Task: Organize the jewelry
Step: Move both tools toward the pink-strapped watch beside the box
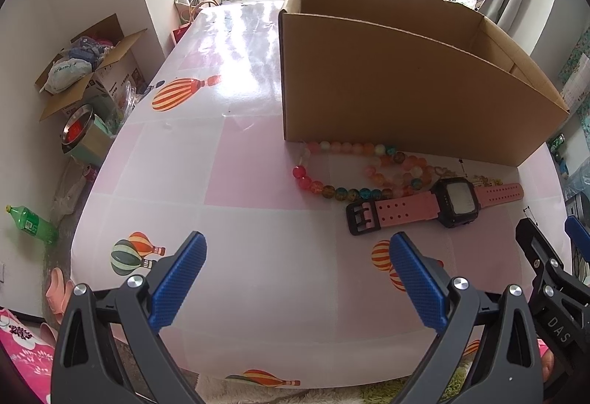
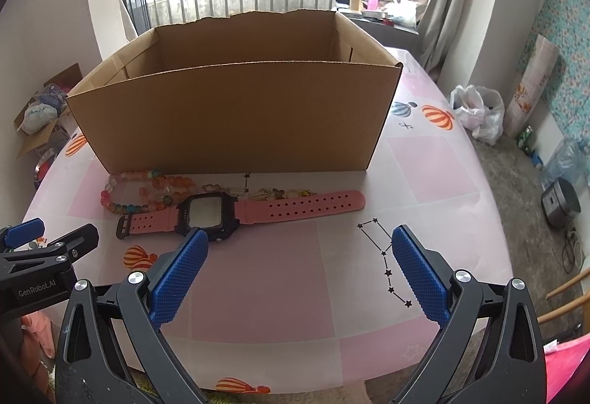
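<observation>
Though half-hidden, charms point(image 2: 274, 193) behind watch point(image 2: 206, 216).

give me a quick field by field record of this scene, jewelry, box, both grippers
box: open cardboard box on the table, inside not visible
watch: pink-strap watch flat on the table in front of the box
beads: beaded strand between watch and box, at the box's left end
charms: small gold pieces behind the watch strap
left gripper: open, above the table, holding nothing
right gripper: open, near the watch, holding nothing
</observation>
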`<state>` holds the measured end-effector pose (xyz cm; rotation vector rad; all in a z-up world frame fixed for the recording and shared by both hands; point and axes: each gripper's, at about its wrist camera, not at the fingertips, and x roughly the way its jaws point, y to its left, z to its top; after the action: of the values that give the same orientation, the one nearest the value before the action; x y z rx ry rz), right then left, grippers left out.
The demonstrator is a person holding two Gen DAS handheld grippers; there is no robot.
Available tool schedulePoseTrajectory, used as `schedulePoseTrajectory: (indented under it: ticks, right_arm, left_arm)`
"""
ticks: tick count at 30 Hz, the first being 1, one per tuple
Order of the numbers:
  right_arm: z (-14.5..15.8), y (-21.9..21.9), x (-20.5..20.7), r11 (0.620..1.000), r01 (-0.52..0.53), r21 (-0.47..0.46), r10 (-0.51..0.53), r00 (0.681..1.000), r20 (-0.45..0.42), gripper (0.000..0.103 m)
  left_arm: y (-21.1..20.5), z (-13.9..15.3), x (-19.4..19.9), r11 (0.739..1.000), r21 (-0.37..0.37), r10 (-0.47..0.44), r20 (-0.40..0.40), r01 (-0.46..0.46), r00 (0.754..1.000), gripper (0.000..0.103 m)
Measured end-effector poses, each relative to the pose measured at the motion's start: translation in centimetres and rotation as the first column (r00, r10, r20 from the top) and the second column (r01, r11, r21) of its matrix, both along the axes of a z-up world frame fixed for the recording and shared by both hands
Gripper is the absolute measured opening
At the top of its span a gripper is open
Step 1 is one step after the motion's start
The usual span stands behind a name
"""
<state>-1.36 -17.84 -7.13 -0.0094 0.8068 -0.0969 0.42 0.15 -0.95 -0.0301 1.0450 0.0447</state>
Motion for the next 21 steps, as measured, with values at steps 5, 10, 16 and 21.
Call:
schedulePoseTrajectory:
  ticks: [5,10,16,21]
  right_arm:
    - [0.06,0.22,0.03,1.0,-0.007,-0.002,0.007,1.0,0.001,0.096]
    - [0.11,0.17,0.13,1.0,-0.007,-0.001,0.007,1.0,0.002,0.096]
    - [0.06,0.2,0.01,1.0,-0.007,-0.001,0.007,1.0,0.002,0.096]
    - [-0.05,0.09,0.04,1.0,-0.009,0.003,0.009,1.0,-0.001,0.096]
  left_arm:
    - [0.13,-0.06,0.02,1.0,0.002,0.001,-0.001,-0.001,1.0,0.097]
    - [0.25,-0.17,-0.09,1.0,0.003,0.001,-0.004,-0.001,1.0,0.097]
    - [0.02,-0.23,-0.05,1.0,0.008,-0.001,-0.007,0.001,1.0,0.097]
    - [-0.04,-0.38,0.08,1.0,0.014,0.001,-0.012,-0.001,1.0,0.097]
